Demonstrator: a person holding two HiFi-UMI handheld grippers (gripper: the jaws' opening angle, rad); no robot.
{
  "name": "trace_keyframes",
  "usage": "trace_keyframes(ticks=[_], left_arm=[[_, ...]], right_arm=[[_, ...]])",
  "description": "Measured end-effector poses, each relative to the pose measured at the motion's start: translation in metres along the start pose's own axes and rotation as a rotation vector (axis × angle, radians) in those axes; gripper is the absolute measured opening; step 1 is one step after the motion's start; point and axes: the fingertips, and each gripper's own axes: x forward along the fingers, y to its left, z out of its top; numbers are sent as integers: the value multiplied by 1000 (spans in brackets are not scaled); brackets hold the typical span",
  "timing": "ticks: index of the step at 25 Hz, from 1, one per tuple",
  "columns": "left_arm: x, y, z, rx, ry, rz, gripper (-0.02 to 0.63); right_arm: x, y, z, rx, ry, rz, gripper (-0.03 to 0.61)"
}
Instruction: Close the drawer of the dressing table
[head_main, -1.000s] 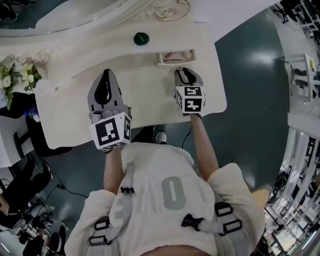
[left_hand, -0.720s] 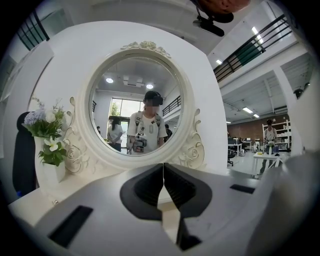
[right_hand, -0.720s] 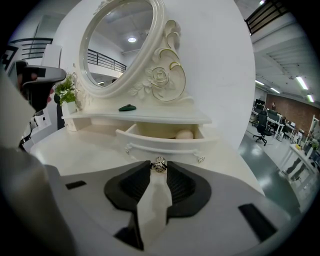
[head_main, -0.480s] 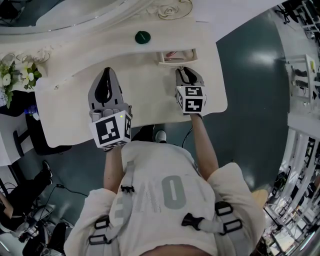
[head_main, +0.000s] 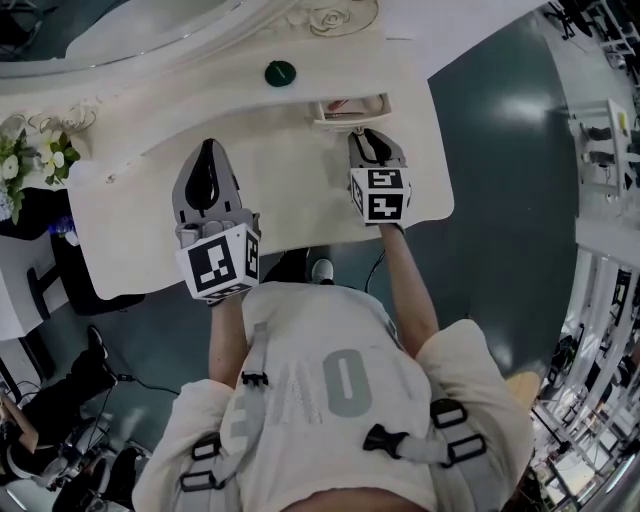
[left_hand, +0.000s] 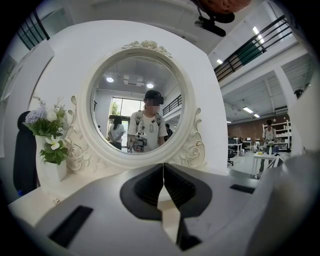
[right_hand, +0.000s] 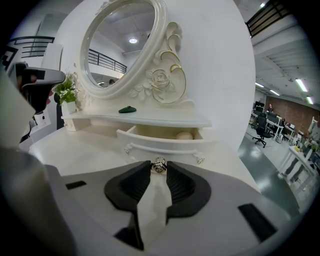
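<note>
One step: we've gripped drawer (right_hand: 165, 141) knob (right_hand: 159, 165).
R gripper (right_hand: 159, 169): jaws just closed on knob.
L gripper (left_hand: 163, 175): jaws shut, empty.
Next: push straight in.

The person wears a loose, pale cream short-sleeved shirt (head_main: 300, 320) with big grey letters (head_main: 332, 385) printed across the front, under grey webbing harness straps (head_main: 255, 365) fastened with black plastic buckles (head_main: 380, 440) at chest and sides.
</note>
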Motion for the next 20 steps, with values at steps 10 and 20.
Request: trace_keyframes(ticks=[10, 20], left_arm=[[1, 5, 2, -2, -6, 9, 20], [11, 6, -2, -4, 6, 3, 20]], right_arm=[[9, -3, 11, -7, -9, -1, 110], [21, -3, 15, -4, -5, -6, 110]])
